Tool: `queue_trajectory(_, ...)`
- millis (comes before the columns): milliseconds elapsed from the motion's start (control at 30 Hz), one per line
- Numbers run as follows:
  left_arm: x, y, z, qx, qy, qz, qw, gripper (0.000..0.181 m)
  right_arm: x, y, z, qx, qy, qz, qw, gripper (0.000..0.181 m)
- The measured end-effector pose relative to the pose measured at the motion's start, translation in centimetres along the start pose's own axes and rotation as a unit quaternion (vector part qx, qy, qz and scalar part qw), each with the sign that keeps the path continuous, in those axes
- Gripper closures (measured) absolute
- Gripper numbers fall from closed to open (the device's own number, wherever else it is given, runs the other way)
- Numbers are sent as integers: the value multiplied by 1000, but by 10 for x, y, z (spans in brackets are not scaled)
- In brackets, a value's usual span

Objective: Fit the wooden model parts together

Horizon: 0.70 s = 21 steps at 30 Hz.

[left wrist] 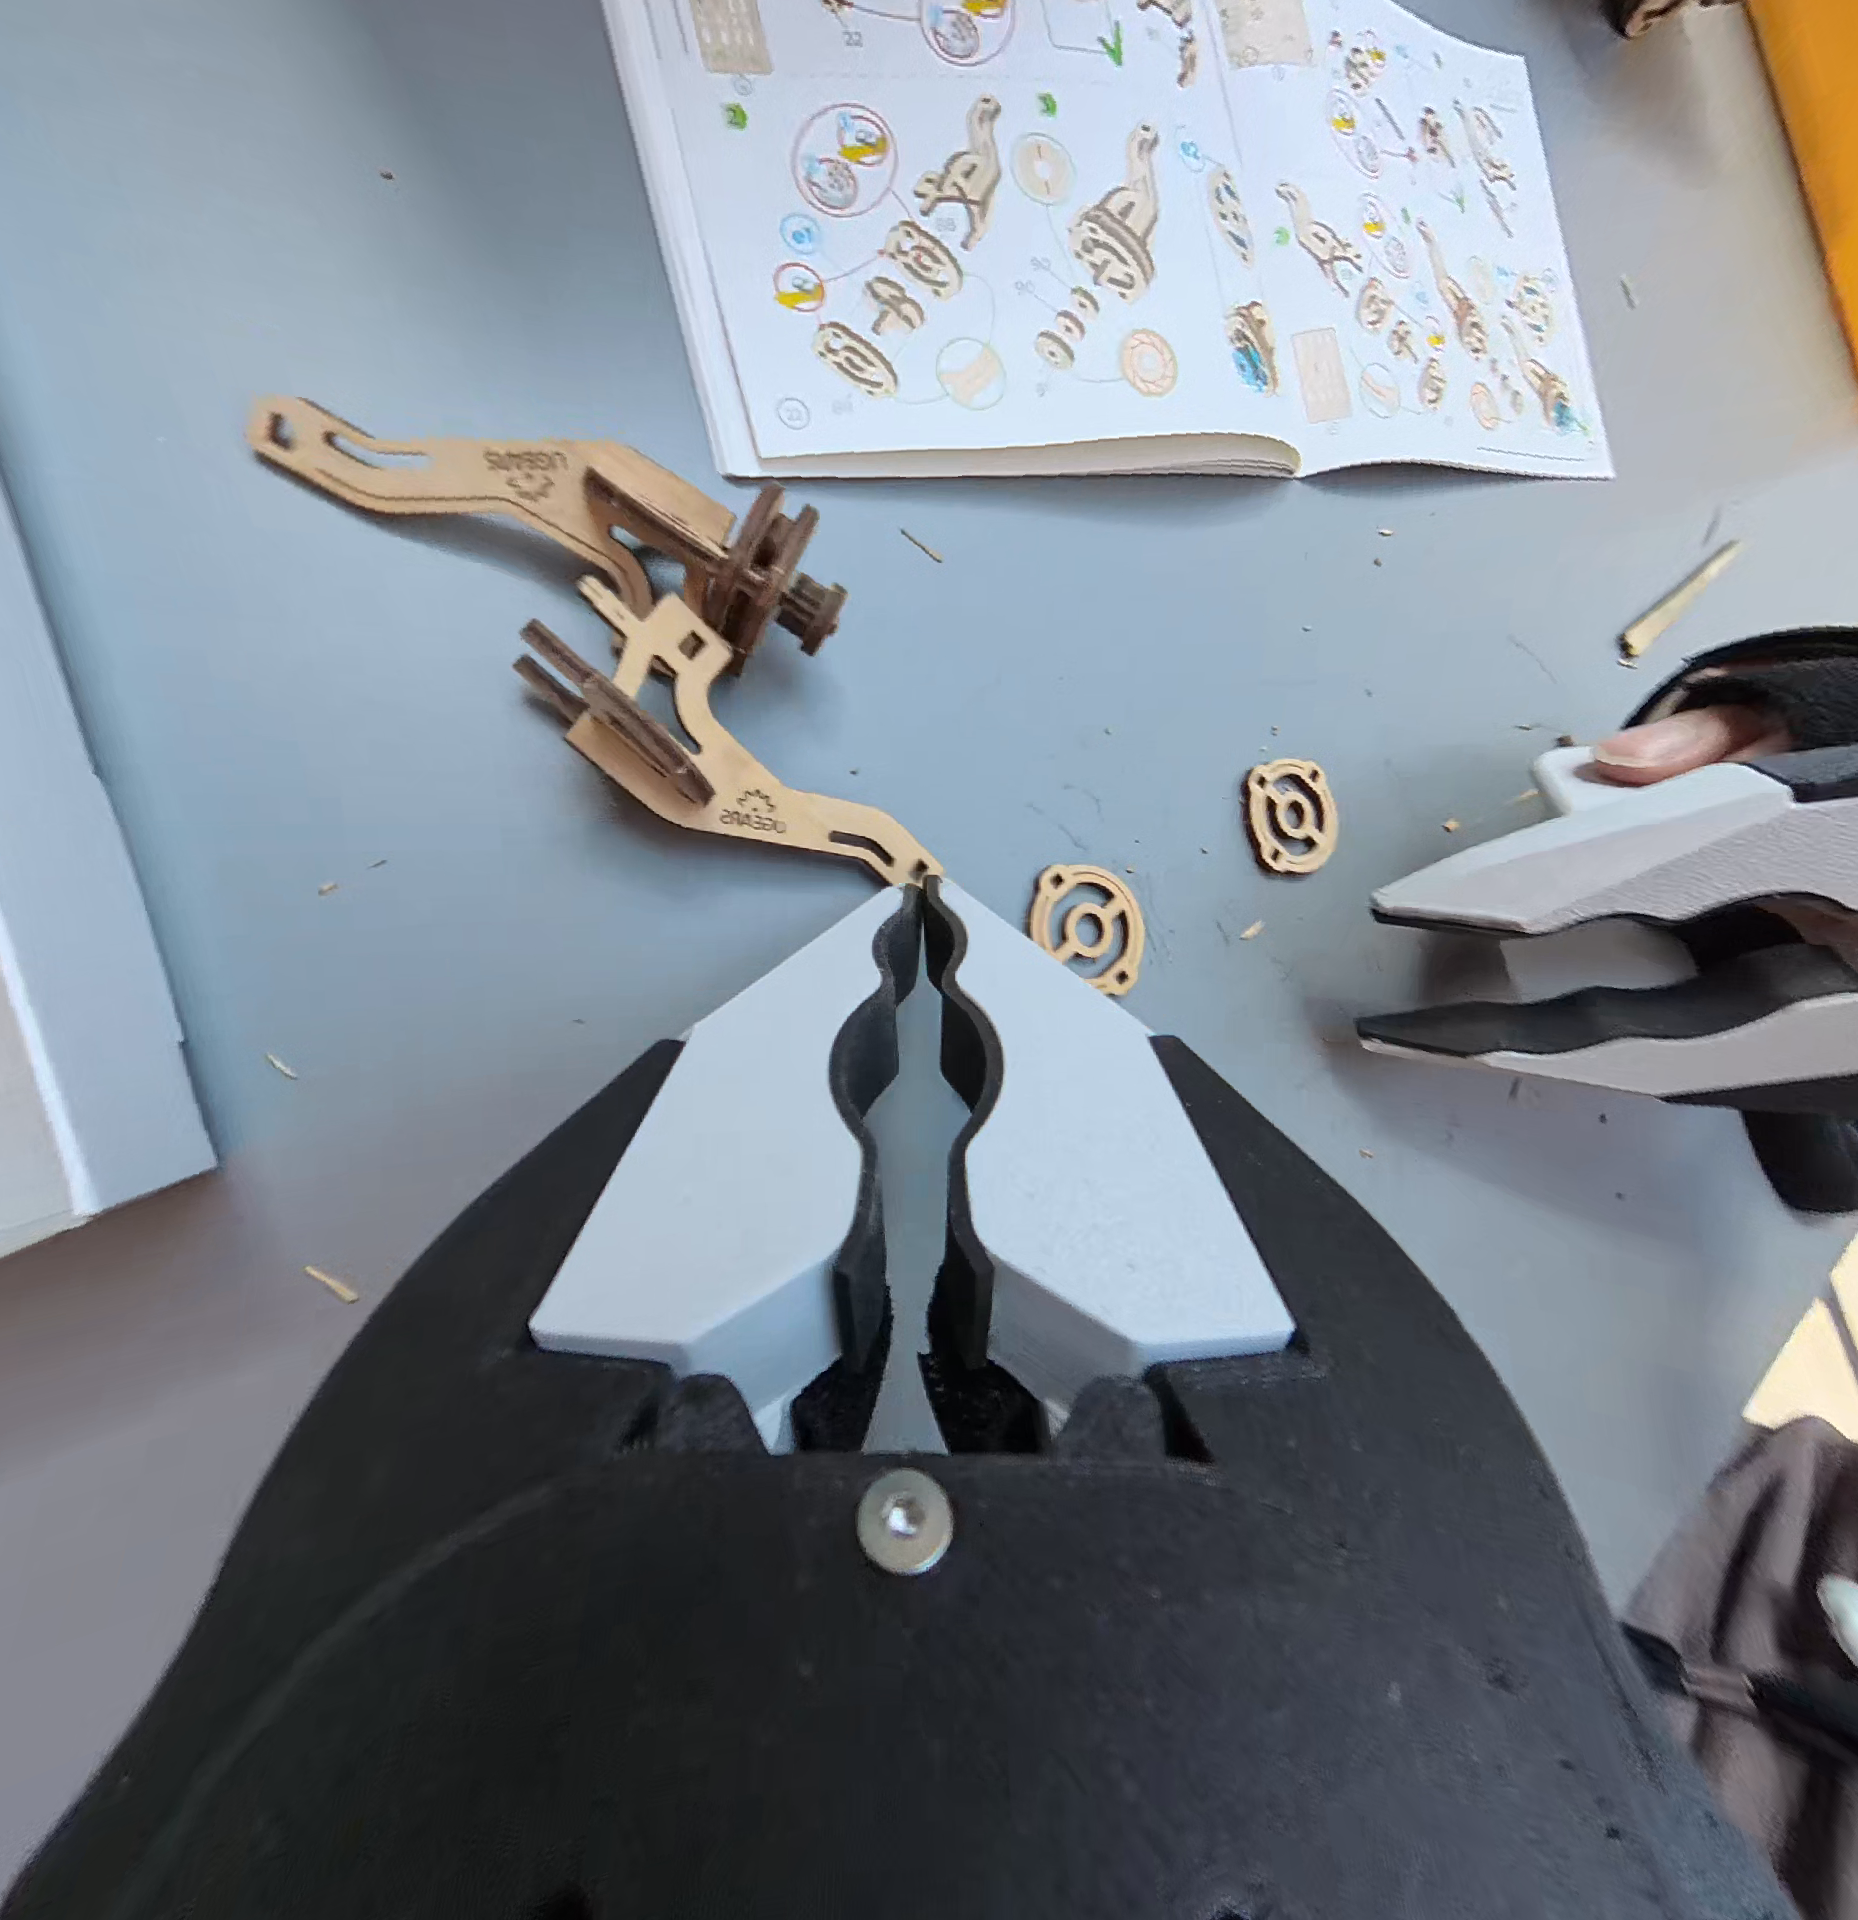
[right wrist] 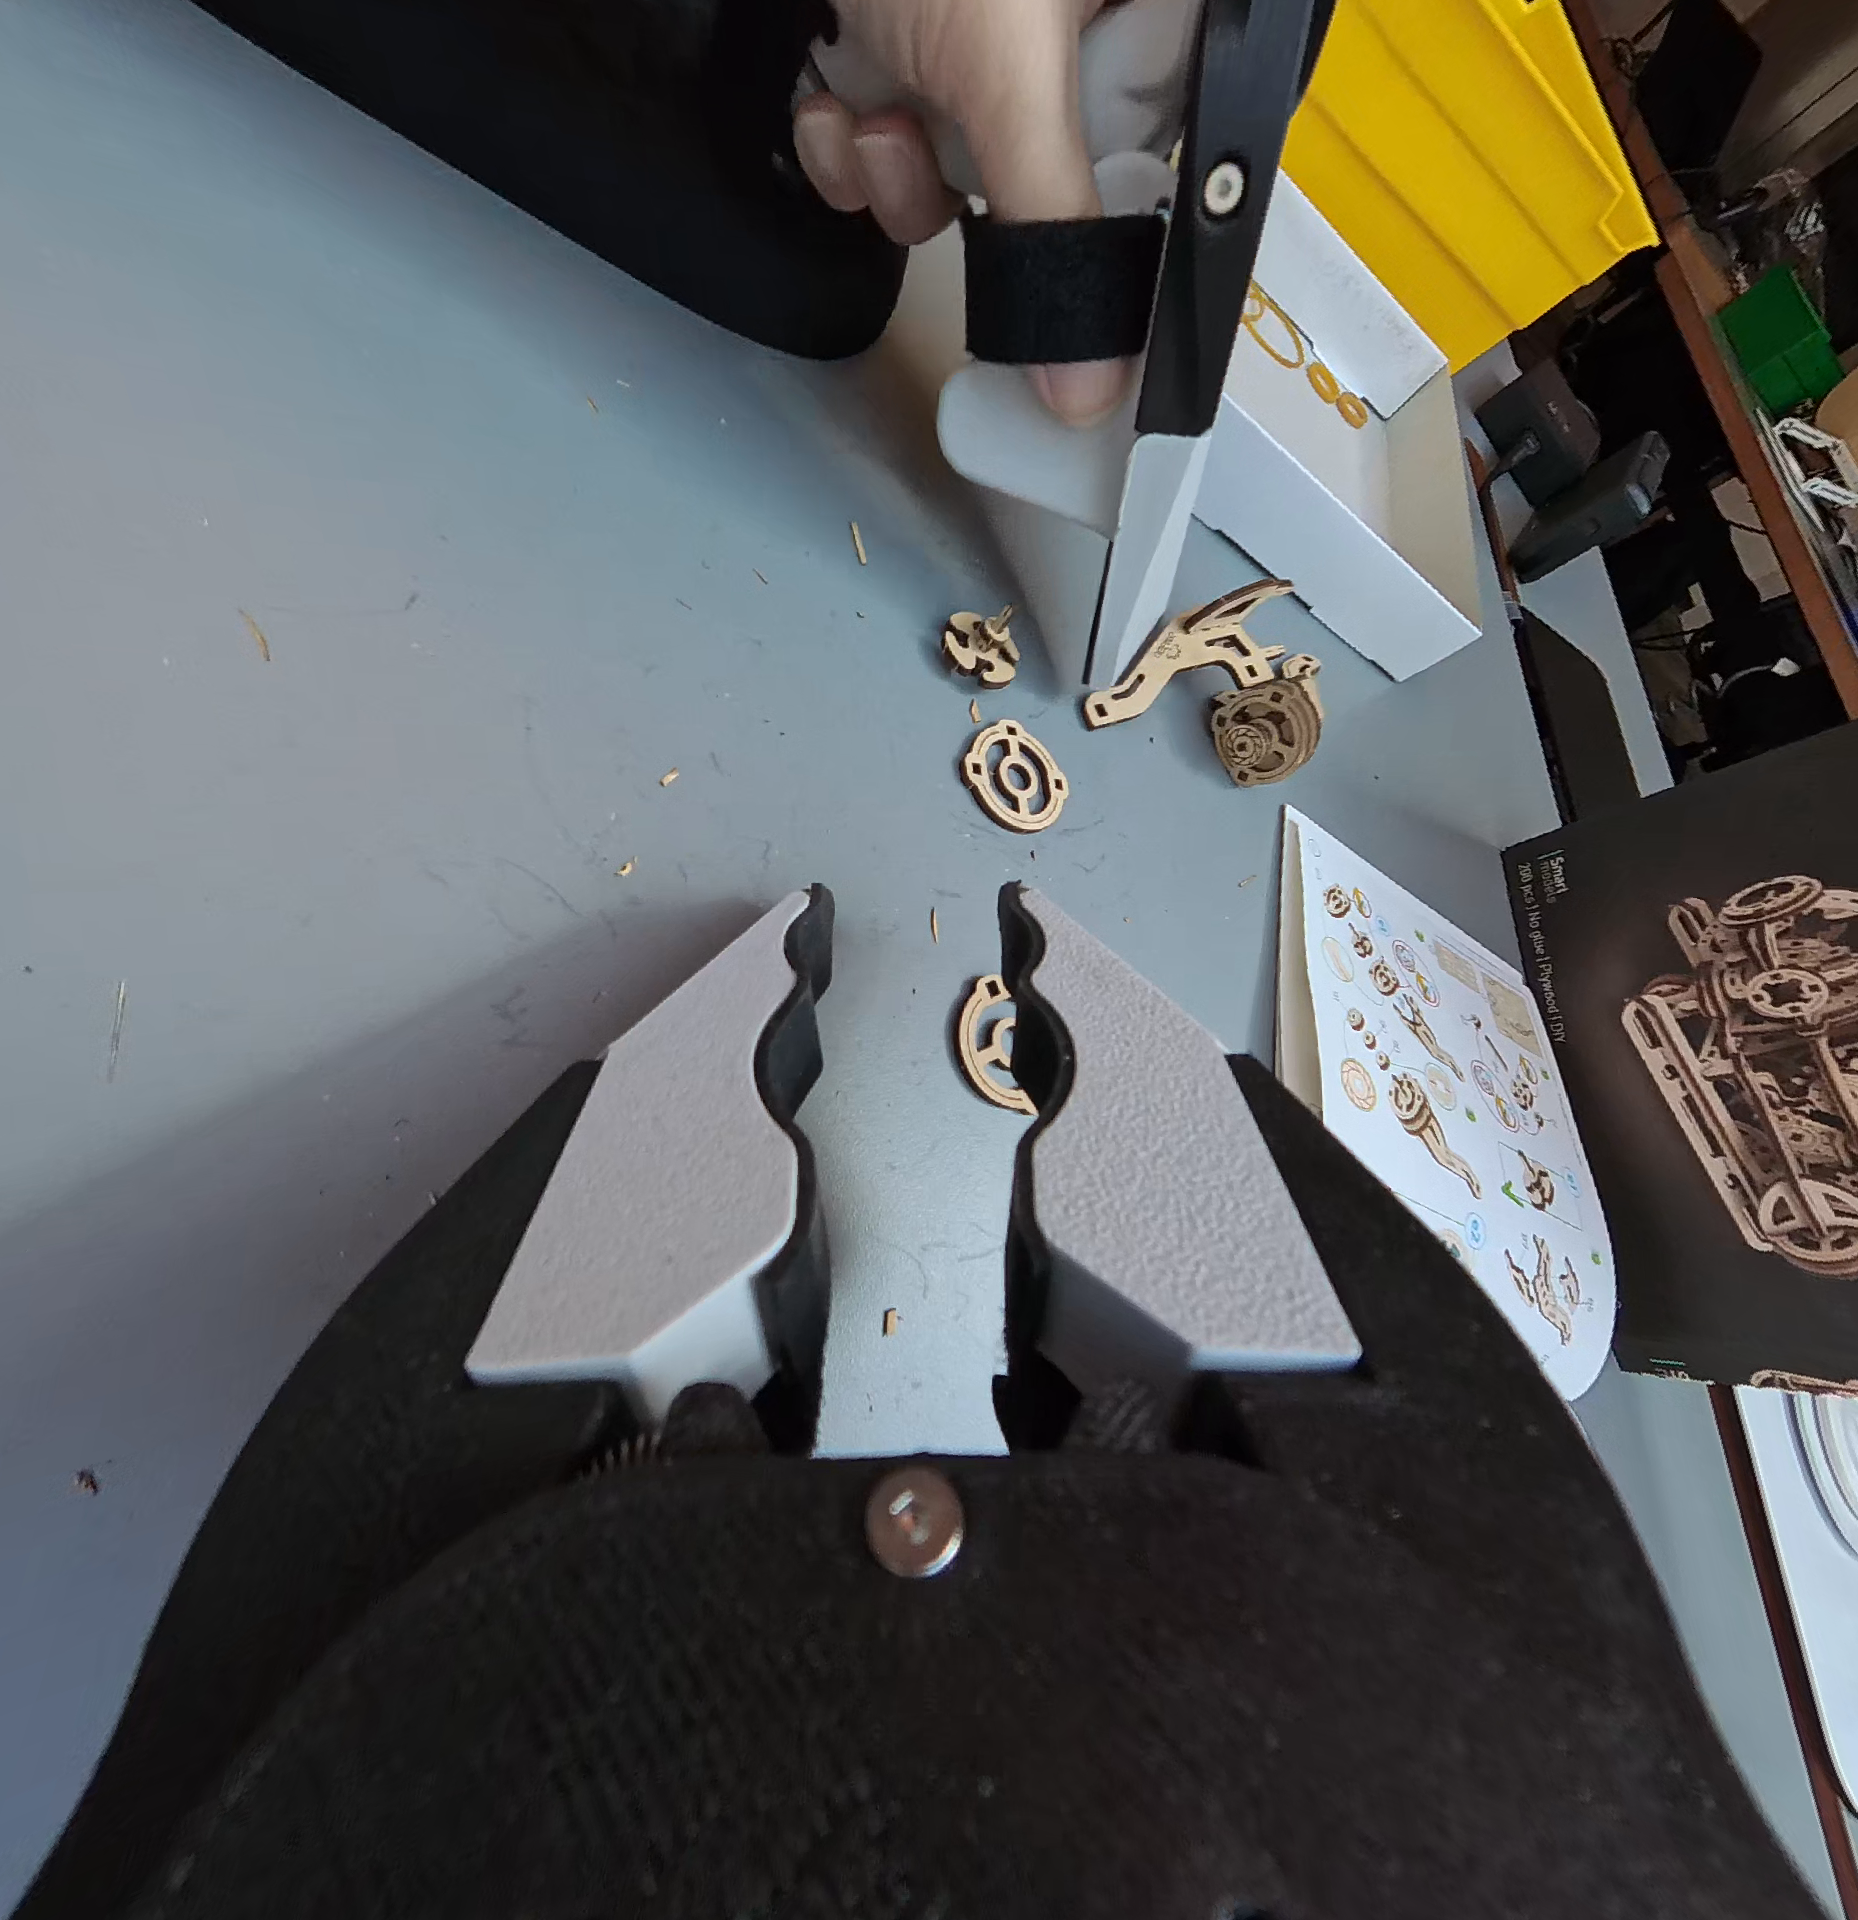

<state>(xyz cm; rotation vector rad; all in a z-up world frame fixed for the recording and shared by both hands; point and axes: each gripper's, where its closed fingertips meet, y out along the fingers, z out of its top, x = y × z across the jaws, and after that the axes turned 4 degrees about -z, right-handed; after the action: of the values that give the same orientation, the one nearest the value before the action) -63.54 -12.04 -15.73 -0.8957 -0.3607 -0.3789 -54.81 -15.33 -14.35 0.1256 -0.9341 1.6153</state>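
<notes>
and here we are over the grey table (left wrist: 1060,644), with the open instruction booklet (left wrist: 1112,239) as our landmark. on the near side of the booklet lies the wooden arm assembly (left wrist: 634,644), a long curved piece with darker gear parts slotted in at its middle. our left gripper (left wrist: 925,888) has its two fingers pressed together, pinching the thin tip of that assembly at the end farthest from the booklet. two flat ring discs sit nearer us than the booklet: one ring disc (left wrist: 1088,928) just beside the left gripper's tips, the second ring disc (left wrist: 1290,816) a bit further along, toward our right gripper (left wrist: 1366,966). in the right wrist view our right gripper (right wrist: 914,899) stands with its fingers apart, nothing between them, hovering over the table with a ring disc (right wrist: 992,1044) partly hidden behind one finger. a small notched wooden piece (right wrist: 979,646) lies further on, close to the left gripper's tip.
</notes>
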Motion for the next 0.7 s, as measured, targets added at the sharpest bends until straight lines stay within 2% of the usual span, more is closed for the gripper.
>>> queue_trajectory(33,10,-3,-2,-10,1,-36,999,181,0,0,1,2,2,0,1000,150)
queue_trajectory(100,31,-15,-2,-25,9,-109,994,181,2,-1,3,11,16,3,1000,150)
queue_trajectory(133,34,-23,-1,-32,7,-124,992,181,4,-2,4,16,26,3,1000,150)
queue_trajectory(200,26,-35,0,-49,2,-115,992,181,8,-3,4,21,44,2,999,150)
queue_trajectory(267,20,-41,6,-40,19,-104,994,181,11,-4,3,23,57,0,998,150)
queue_trajectory(367,12,-43,15,-33,144,-66,987,177,13,-4,3,27,65,-1,998,150)
queue_trajectory(433,-5,-44,26,-44,268,9,962,163,12,-4,3,25,63,0,998,150)
queue_trajectory(500,-12,-45,33,-70,386,45,919,150,10,-3,3,24,61,4,998,150)
queue_trajectory(567,-13,-44,37,-112,451,45,884,141,10,-3,2,24,60,4,998,150)
queue_trajectory(633,-14,-40,37,-159,487,28,858,140,10,-3,2,23,61,5,998,150)
queue_trajectory(700,-17,-35,37,-198,534,25,821,139,11,-3,1,23,63,6,998,150)
